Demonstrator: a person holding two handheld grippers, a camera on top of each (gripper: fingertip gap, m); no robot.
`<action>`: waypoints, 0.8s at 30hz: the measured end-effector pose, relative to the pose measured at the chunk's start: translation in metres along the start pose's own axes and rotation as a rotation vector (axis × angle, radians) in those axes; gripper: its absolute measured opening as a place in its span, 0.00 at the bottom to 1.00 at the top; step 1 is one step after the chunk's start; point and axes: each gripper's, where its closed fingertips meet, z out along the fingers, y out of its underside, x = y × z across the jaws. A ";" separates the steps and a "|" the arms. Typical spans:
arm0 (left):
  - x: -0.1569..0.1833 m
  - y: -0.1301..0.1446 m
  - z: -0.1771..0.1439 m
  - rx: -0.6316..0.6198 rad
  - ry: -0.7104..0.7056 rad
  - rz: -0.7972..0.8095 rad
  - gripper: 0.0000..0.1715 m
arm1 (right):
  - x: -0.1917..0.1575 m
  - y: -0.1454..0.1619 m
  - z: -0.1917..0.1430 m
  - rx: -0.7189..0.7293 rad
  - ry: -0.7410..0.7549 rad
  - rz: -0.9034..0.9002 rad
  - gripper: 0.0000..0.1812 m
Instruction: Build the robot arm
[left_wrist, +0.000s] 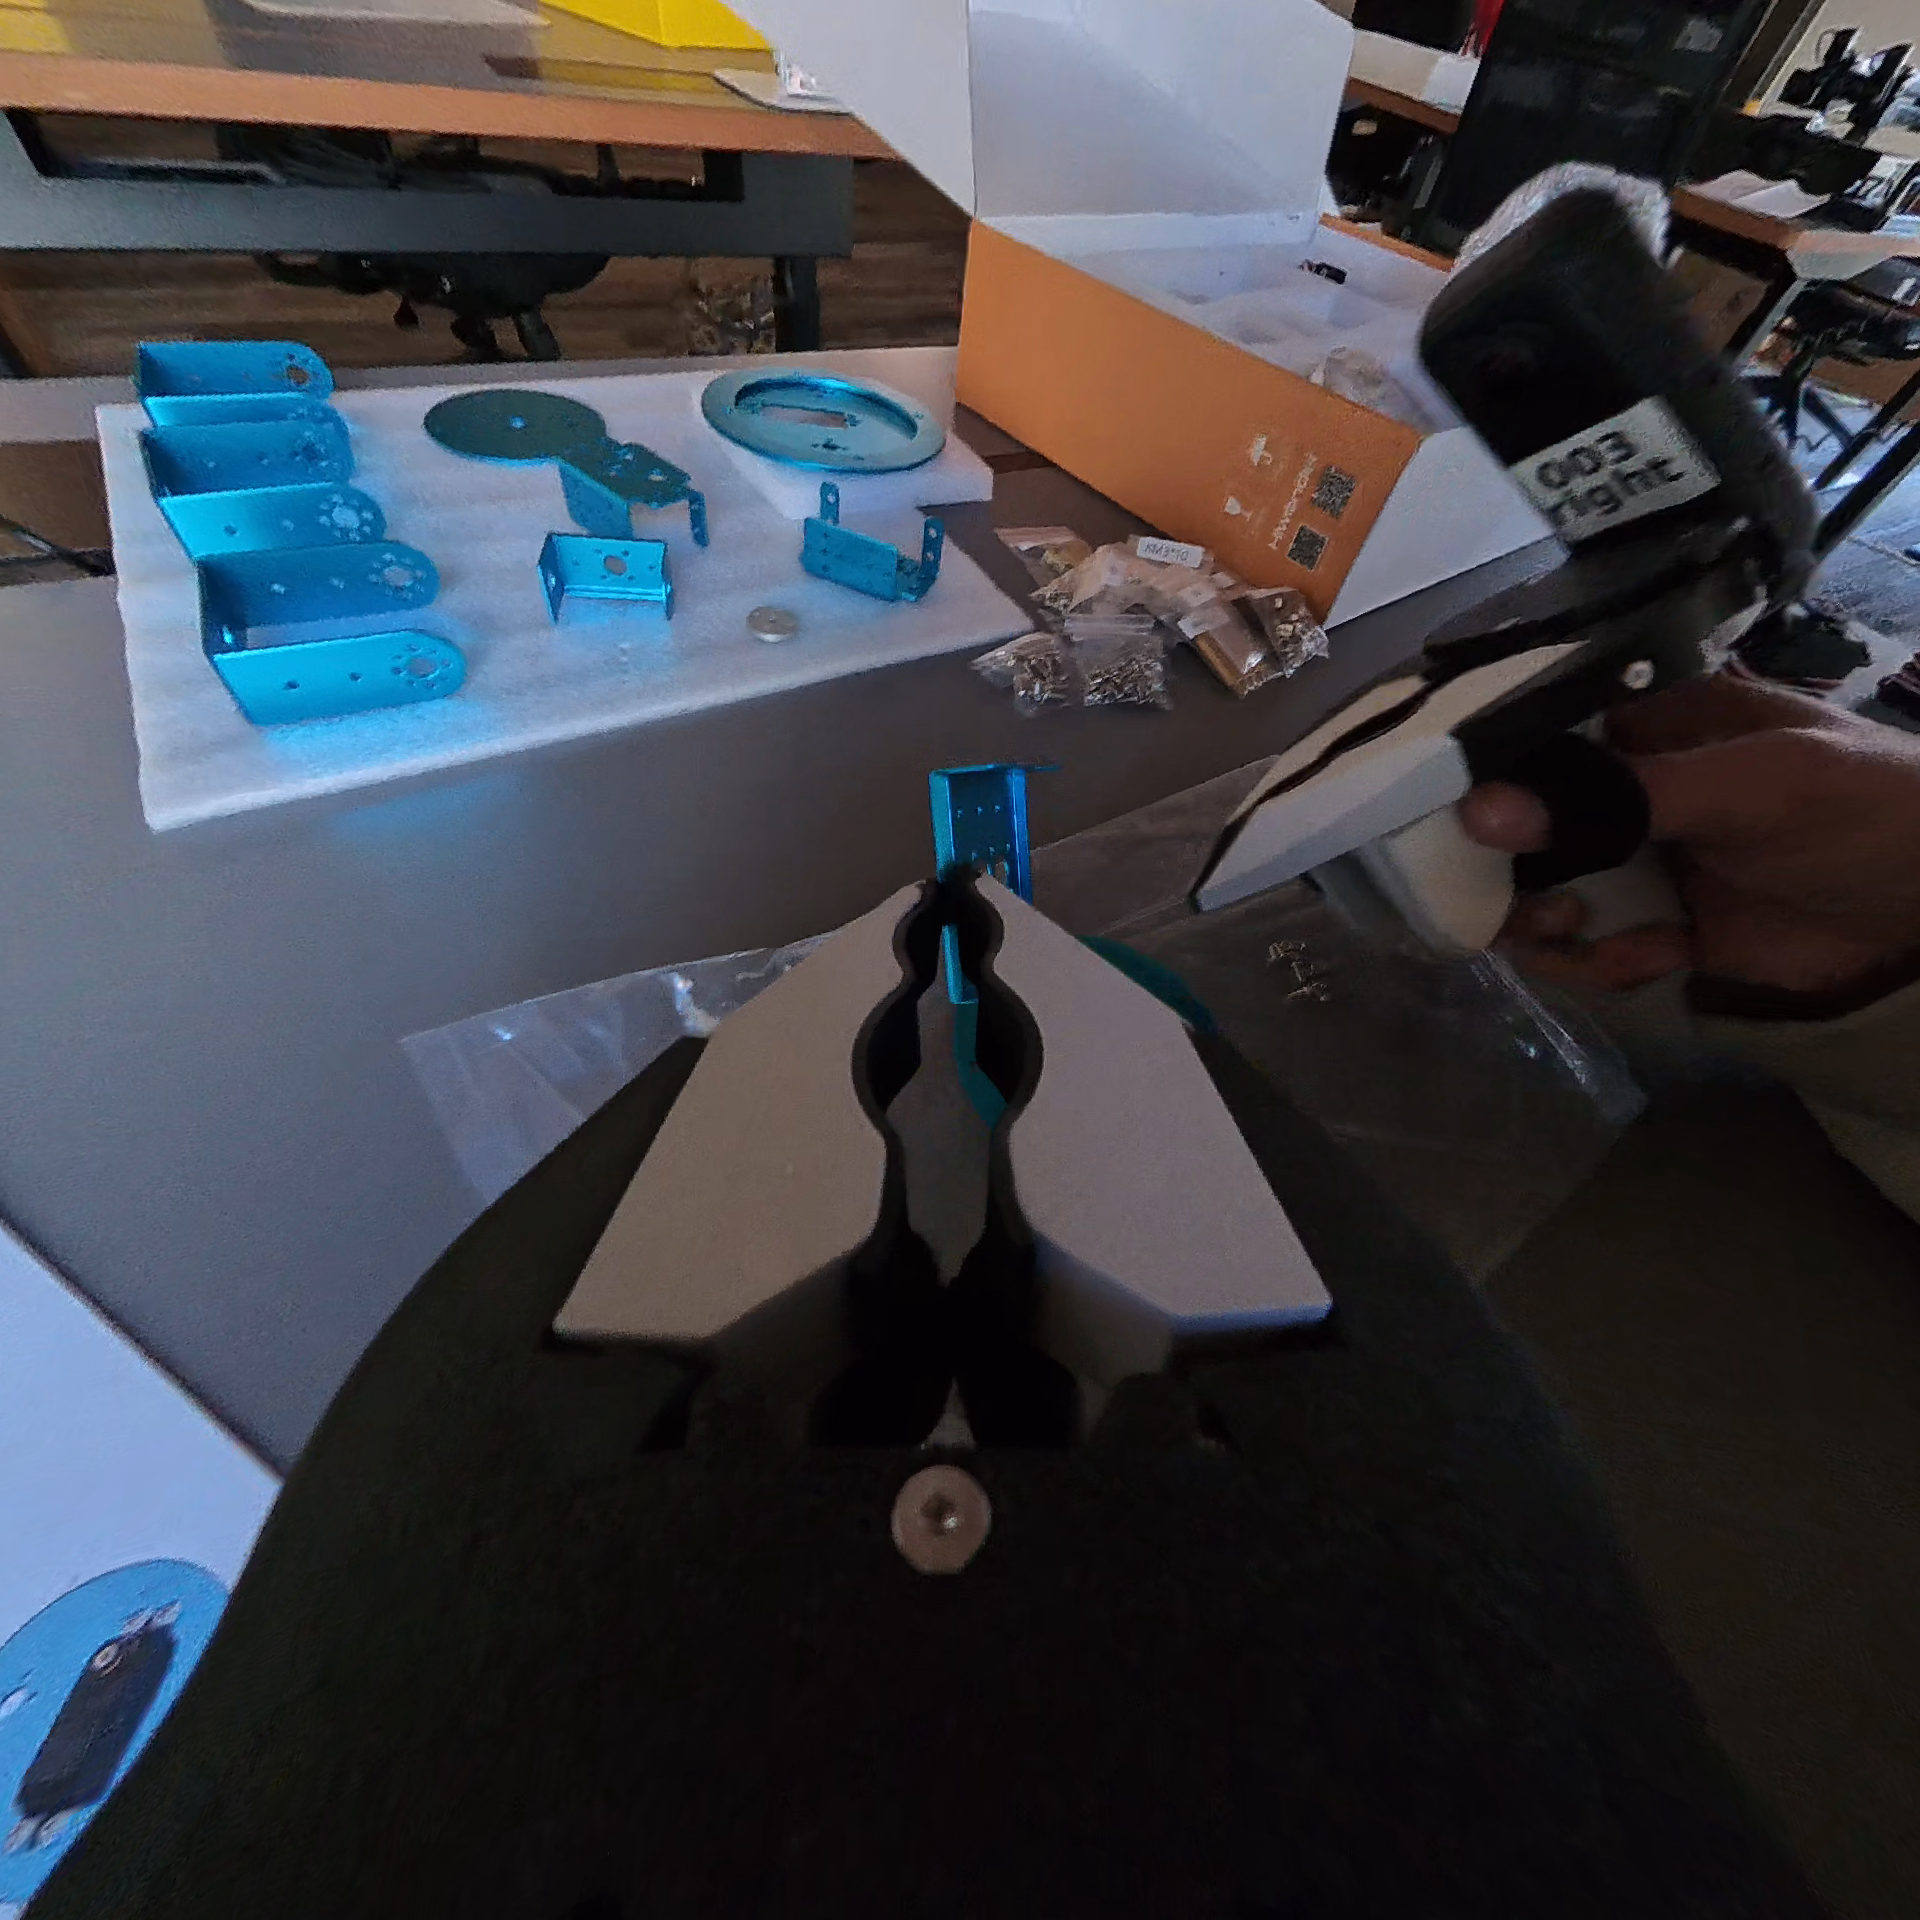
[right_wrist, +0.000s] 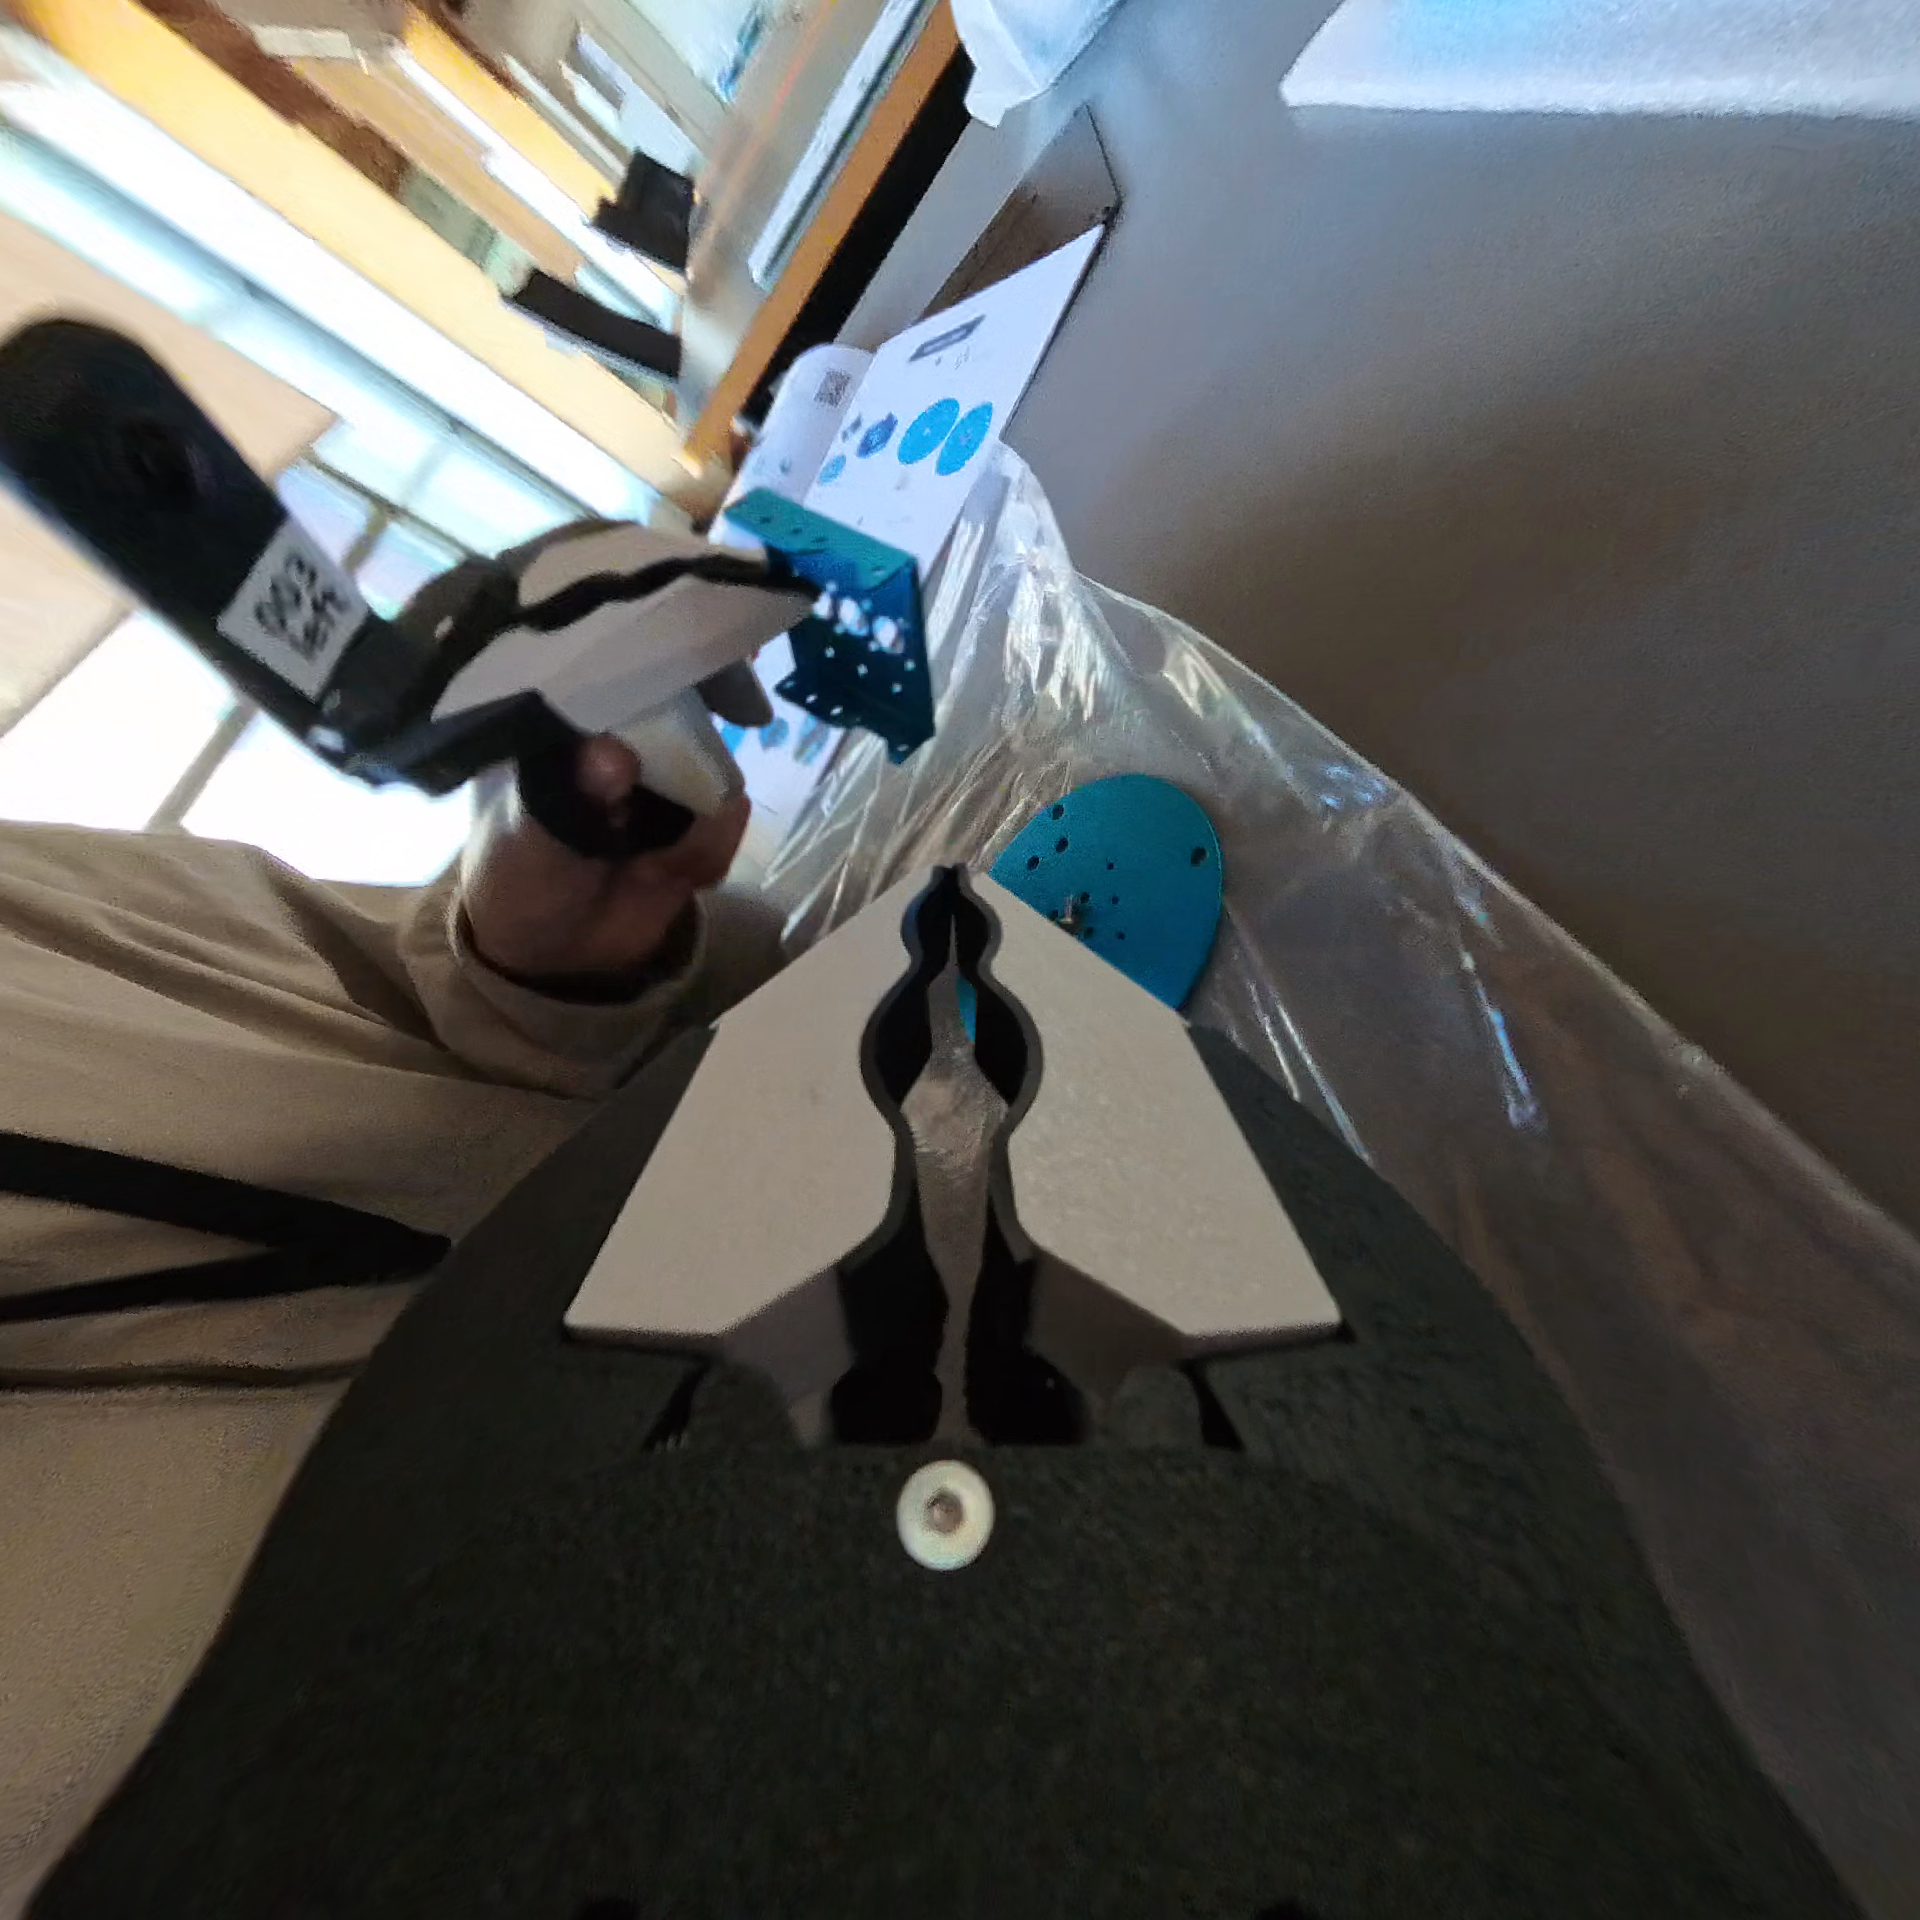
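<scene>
Clear plastic bag (right_wrist: 1195, 748) pinched by right tool (right_wrist: 951, 883), blue disc (right_wrist: 1117, 883) inside

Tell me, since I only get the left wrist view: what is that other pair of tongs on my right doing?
Observer: The right tongs are shut on the clear plastic bag. Film shows between their fingers.
Operator: Is anything in that bag?
Observer: Yes, a round blue plate with small holes. It seems to lie inside the bag, just past the tips.
Operator: And the blue piece I hold?
Observer: Seen from the side, the blue bracket is U-shaped. The left tongs clamp one of its walls.
</scene>
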 end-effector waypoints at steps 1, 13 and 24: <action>-0.005 0.001 -0.002 -0.007 -0.002 -0.011 0.01 | -0.003 0.001 -0.001 -0.021 0.008 -0.069 0.00; -0.023 0.016 -0.011 -0.039 0.060 -0.072 0.01 | 0.029 0.022 0.026 -0.332 0.440 -0.686 0.04; -0.019 0.022 -0.011 -0.061 0.114 -0.114 0.01 | 0.030 0.027 0.030 -0.308 0.406 -0.670 0.04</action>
